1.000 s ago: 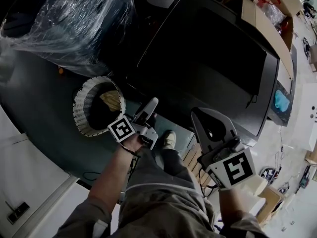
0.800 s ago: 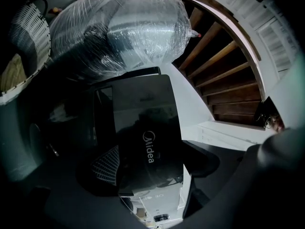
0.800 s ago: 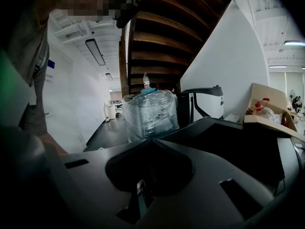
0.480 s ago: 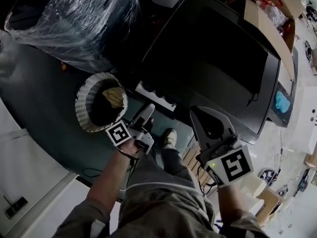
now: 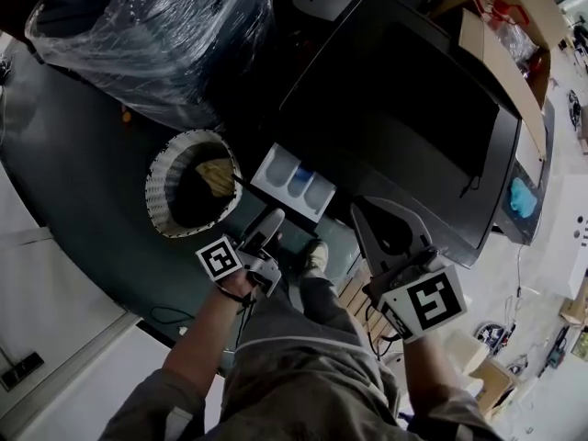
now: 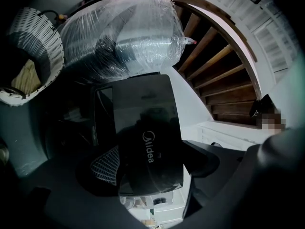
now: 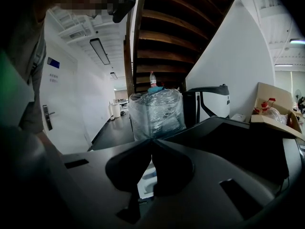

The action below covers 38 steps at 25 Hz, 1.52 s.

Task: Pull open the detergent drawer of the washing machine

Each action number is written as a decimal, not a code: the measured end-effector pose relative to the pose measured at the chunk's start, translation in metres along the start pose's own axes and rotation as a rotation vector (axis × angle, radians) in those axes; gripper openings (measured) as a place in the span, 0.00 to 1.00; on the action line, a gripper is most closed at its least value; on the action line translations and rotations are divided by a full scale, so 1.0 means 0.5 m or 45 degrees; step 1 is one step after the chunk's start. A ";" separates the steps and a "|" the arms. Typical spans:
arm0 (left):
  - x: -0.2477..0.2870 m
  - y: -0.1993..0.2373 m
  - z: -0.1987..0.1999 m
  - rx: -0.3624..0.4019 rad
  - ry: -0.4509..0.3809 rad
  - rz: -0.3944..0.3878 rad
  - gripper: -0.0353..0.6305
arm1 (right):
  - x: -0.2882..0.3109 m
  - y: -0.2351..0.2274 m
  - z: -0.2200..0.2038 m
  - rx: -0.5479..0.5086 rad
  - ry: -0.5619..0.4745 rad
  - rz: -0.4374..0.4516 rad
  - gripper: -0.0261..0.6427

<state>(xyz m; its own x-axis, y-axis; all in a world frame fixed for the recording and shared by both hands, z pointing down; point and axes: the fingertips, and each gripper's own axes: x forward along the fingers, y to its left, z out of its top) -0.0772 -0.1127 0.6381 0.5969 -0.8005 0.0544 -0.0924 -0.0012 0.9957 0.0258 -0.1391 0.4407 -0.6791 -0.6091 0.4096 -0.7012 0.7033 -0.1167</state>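
Note:
The black washing machine (image 5: 404, 108) fills the middle and right of the head view. Its detergent drawer (image 5: 296, 183) stands pulled out, white inside with a blue compartment. My left gripper (image 5: 270, 222) points at the drawer's near end. In the left gripper view the glossy black drawer front (image 6: 145, 128) with its logo sits between the jaws of the left gripper (image 6: 152, 173), which is shut on it. The white drawer body (image 6: 159, 206) shows below. My right gripper (image 5: 384, 223) hangs in front of the machine, shut and empty, and the tips of the right gripper (image 7: 152, 144) meet.
A white ribbed laundry basket (image 5: 158, 184) stands left of the drawer. Behind it is a large plastic-wrapped bundle (image 5: 156, 35). A cardboard box (image 5: 496, 39) lies beyond the machine. My legs and a shoe (image 5: 314, 257) are below the grippers. A staircase (image 6: 214, 66) rises behind.
The drawer has slid out of the machine: hidden a second ago, partly out half a second ago, well out now. My left gripper drew back with it. The right gripper barely moved.

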 end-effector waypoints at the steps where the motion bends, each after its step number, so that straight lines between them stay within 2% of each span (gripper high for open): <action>1: -0.006 0.000 -0.002 -0.001 0.002 0.001 0.70 | 0.002 0.004 0.005 0.009 -0.009 0.001 0.08; 13: -0.083 0.002 -0.013 0.030 0.034 -0.006 0.70 | 0.022 0.061 -0.014 -0.018 0.048 0.089 0.09; 18: -0.084 -0.002 -0.013 0.024 0.029 -0.004 0.69 | 0.027 0.074 -0.012 -0.026 0.047 0.115 0.08; 20: -0.085 0.001 -0.012 0.016 0.010 0.014 0.69 | 0.029 0.078 -0.011 -0.020 0.049 0.118 0.08; 24: -0.099 0.007 -0.015 0.021 0.009 0.117 0.69 | 0.028 0.087 -0.004 -0.030 0.041 0.131 0.09; 33: -0.114 -0.044 0.015 0.282 0.091 0.256 0.70 | 0.005 0.071 0.028 -0.059 0.027 0.126 0.08; 38: -0.138 -0.075 0.050 0.503 0.077 0.392 0.70 | -0.013 0.058 0.058 -0.069 -0.004 0.110 0.08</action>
<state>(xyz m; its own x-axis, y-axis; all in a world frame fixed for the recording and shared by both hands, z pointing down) -0.1347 -0.0725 0.5953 0.5388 -0.7631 0.3568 -0.5591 -0.0071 0.8291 0.0036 -0.1252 0.4083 -0.7374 -0.5466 0.3970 -0.6273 0.7720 -0.1023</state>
